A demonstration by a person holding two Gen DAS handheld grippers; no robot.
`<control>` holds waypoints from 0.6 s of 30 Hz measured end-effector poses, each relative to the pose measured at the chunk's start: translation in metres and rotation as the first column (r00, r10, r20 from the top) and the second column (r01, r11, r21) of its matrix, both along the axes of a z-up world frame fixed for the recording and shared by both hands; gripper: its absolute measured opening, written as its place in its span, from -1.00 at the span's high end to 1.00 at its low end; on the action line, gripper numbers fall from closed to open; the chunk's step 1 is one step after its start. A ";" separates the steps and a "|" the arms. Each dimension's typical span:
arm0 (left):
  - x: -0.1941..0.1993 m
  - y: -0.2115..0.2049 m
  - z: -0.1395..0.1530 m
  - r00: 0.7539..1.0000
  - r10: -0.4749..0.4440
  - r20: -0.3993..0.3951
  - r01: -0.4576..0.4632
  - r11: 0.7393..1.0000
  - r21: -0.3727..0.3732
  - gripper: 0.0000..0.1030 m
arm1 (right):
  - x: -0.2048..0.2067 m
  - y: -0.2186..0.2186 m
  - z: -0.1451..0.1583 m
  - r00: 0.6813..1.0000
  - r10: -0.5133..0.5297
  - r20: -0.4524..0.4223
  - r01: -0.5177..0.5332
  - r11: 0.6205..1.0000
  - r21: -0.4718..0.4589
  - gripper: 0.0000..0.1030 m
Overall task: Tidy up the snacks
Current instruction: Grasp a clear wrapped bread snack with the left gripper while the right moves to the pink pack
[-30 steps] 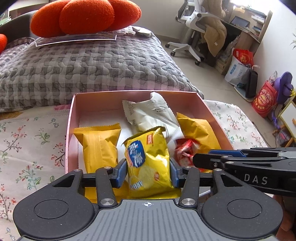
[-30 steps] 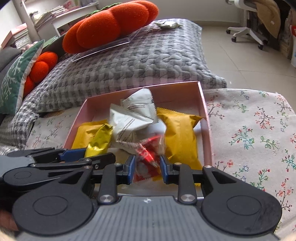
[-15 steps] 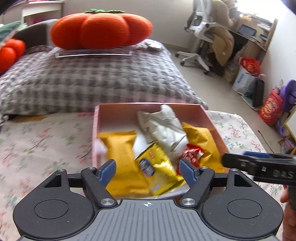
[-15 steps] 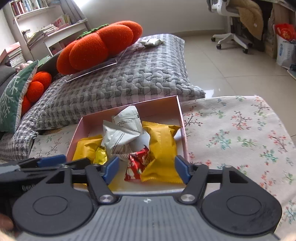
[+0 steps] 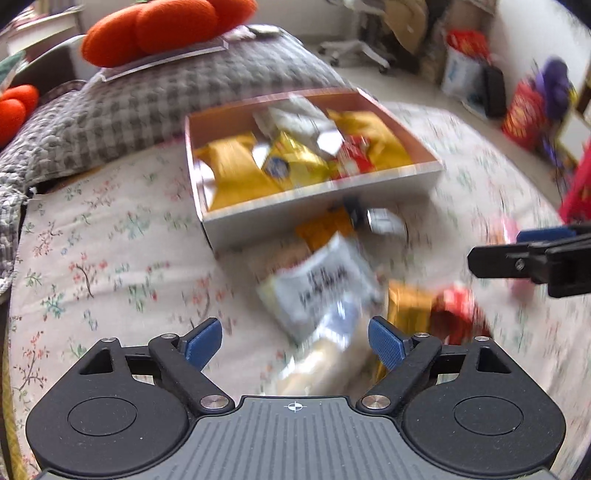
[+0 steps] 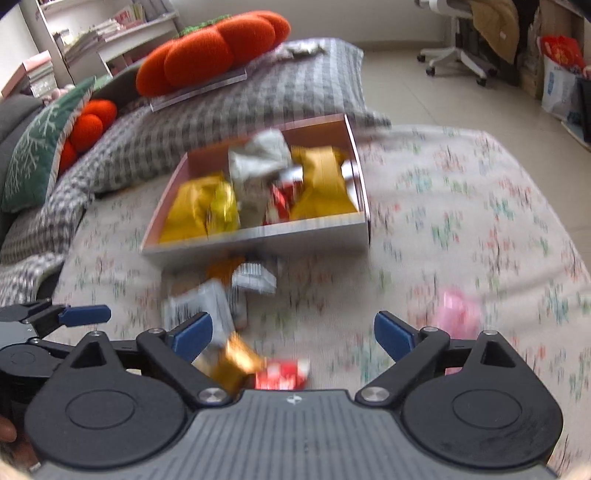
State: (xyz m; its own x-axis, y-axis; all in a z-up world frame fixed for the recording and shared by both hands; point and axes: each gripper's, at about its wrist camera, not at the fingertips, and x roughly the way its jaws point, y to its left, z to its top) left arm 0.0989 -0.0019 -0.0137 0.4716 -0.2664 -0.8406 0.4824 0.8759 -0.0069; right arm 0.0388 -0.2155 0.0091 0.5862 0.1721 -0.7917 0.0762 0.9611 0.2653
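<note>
Left wrist view, motion-blurred: left gripper (image 5: 295, 341) has its blue-padded jaws spread wide, nothing held, above a cream floral cotton cloth (image 5: 110, 266). Left background: grey checked quilted cushion (image 5: 147, 99) with an orange pumpkin-shaped plush (image 5: 166, 26) on top. Centre: shallow rectangular pink cardboard box (image 5: 317, 210), white outer wall, holding glossy crinkled packets: 1 matte yellow pouch (image 5: 232, 177) at left, 1 shiny yellow foil chip bag (image 5: 291, 162) mid, white packet (image 5: 295, 118) at back, red wrapper (image 5: 354, 155), another yellow pouch at right. Loose on the cloth in front of the box: small orange packet (image 5: 325, 225), white printed plastic packet (image 5: 321, 291) just ahead of the jaws, gold foil packet (image 5: 410, 302) touching a red foil packet (image 5: 458, 310). Right edge: right gripper (image 5: 517, 254) pokes in side-on.

Right wrist view, also blurred: left gripper's blue tip at far left. Right gripper (image 6: 293, 332) jaws wide apart, empty. Same pink box (image 6: 258, 240) beyond, packets heaped inside. Gold foil packet (image 6: 236, 362) and red packet (image 6: 280, 374) lie just below the jaws; pink soft packet (image 6: 458, 306) right of the right finger.
</note>
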 end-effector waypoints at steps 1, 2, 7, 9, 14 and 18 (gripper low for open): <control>-0.004 -0.001 -0.003 1.000 -0.018 -0.006 0.018 1.000 0.009 -0.70 | -0.005 -0.001 -0.003 1.000 -0.003 -0.013 0.003 1.000 0.002 -0.82; -0.008 -0.002 -0.005 0.999 -0.037 -0.008 0.037 0.999 0.014 -0.70 | -0.008 -0.002 -0.006 1.000 -0.009 -0.028 0.009 1.000 0.002 -0.82; -0.015 -0.006 -0.011 0.996 -0.084 0.012 0.084 0.995 0.061 -0.70 | -0.025 -0.011 -0.017 0.995 -0.062 -0.073 0.062 0.998 0.001 -0.82; -0.016 -0.008 -0.013 0.995 -0.097 0.011 0.096 0.993 0.068 -0.70 | -0.030 -0.016 -0.019 0.993 -0.085 -0.082 0.086 0.996 0.013 -0.82; -0.019 -0.014 -0.023 0.990 -0.142 0.018 0.139 0.982 0.128 -0.67 | -0.040 -0.016 -0.025 0.991 -0.093 -0.092 0.095 0.995 0.008 -0.82; -0.022 -0.015 -0.025 0.987 -0.160 0.034 0.153 0.977 0.150 -0.66 | -0.040 -0.009 -0.025 0.994 -0.056 -0.090 0.055 0.998 -0.004 -0.81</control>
State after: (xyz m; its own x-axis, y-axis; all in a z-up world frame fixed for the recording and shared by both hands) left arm 0.0772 -0.0171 -0.0387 0.4725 -0.2157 -0.8545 0.6103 0.7796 0.1407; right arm -0.0008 -0.2245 -0.0156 0.5211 0.1397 -0.8420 0.1529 0.9553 0.2532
